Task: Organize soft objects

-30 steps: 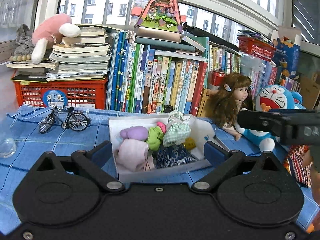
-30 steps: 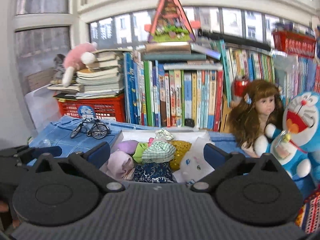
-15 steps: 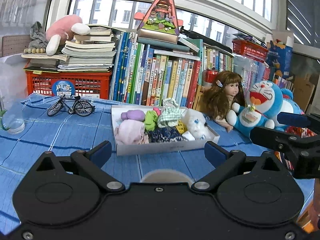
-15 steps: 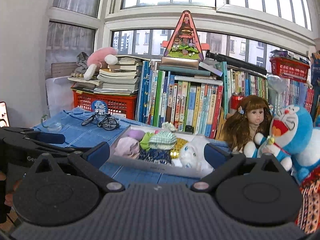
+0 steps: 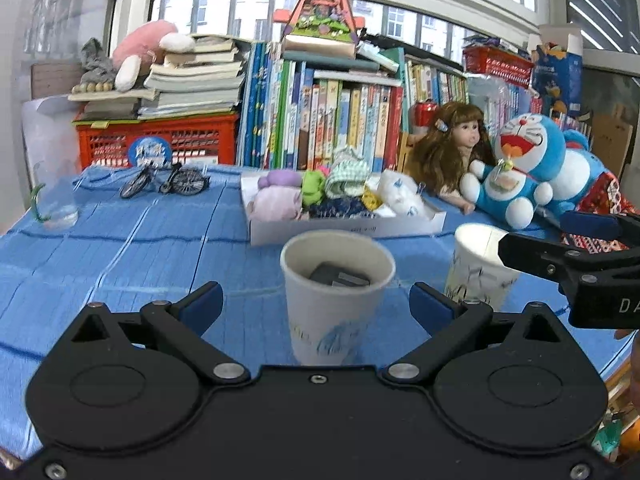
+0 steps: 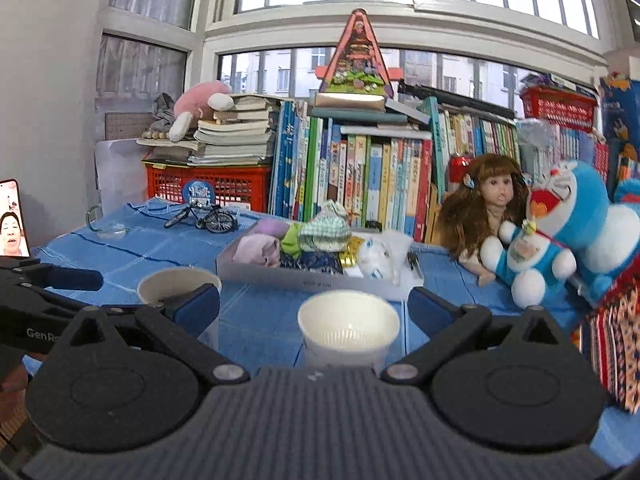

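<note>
Both grippers have drawn back from the white tray [image 5: 348, 227], so two paper cups now stand in the foreground. The left gripper [image 5: 316, 300] hovers low and level, fingers spread wide about the left cup [image 5: 336, 300], which holds something dark. The right gripper [image 6: 314, 306] likewise gapes around the empty right cup [image 6: 348, 328]. The soft toys [image 5: 336, 196] lie bunched in the tray on the tabletop [image 5: 140, 248], seemingly already gathered.
</note>
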`<state>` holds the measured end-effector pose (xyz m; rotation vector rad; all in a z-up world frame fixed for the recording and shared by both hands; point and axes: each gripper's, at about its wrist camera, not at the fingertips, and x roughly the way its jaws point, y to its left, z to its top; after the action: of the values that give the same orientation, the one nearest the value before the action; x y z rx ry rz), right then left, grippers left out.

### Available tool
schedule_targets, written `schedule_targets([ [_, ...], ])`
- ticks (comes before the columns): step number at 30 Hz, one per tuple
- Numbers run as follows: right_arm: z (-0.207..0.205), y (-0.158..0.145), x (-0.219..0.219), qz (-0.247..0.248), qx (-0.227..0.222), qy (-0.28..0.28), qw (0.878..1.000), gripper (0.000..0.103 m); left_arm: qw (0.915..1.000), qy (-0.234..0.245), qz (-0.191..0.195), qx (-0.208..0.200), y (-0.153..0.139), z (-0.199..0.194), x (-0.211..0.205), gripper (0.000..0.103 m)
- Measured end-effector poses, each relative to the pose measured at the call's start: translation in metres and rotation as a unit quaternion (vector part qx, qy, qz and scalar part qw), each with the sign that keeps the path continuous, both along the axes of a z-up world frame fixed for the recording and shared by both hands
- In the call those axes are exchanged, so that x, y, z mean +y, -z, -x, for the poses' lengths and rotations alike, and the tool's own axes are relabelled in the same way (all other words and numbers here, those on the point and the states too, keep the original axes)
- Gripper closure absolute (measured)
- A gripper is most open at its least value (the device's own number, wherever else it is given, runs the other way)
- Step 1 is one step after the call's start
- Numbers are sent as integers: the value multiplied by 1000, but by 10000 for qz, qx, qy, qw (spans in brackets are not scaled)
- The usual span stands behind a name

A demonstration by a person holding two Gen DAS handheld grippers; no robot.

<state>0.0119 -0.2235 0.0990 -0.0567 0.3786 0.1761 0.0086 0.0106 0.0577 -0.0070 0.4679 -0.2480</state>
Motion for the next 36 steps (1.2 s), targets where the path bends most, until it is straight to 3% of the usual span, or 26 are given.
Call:
schedule_targets([
  [8, 10, 33, 4, 217, 242, 161, 9993, 0, 9986, -283, -348, 265, 32, 1, -3, 3],
  [18, 9, 64, 3, 289, 677, 378, 9966, 0, 9959, -463, -473, 617, 61, -4, -3, 3],
  [36, 2, 88, 7, 391, 1207, 512, 9906, 0, 9946, -469, -519, 764, 71, -10, -8, 0],
])
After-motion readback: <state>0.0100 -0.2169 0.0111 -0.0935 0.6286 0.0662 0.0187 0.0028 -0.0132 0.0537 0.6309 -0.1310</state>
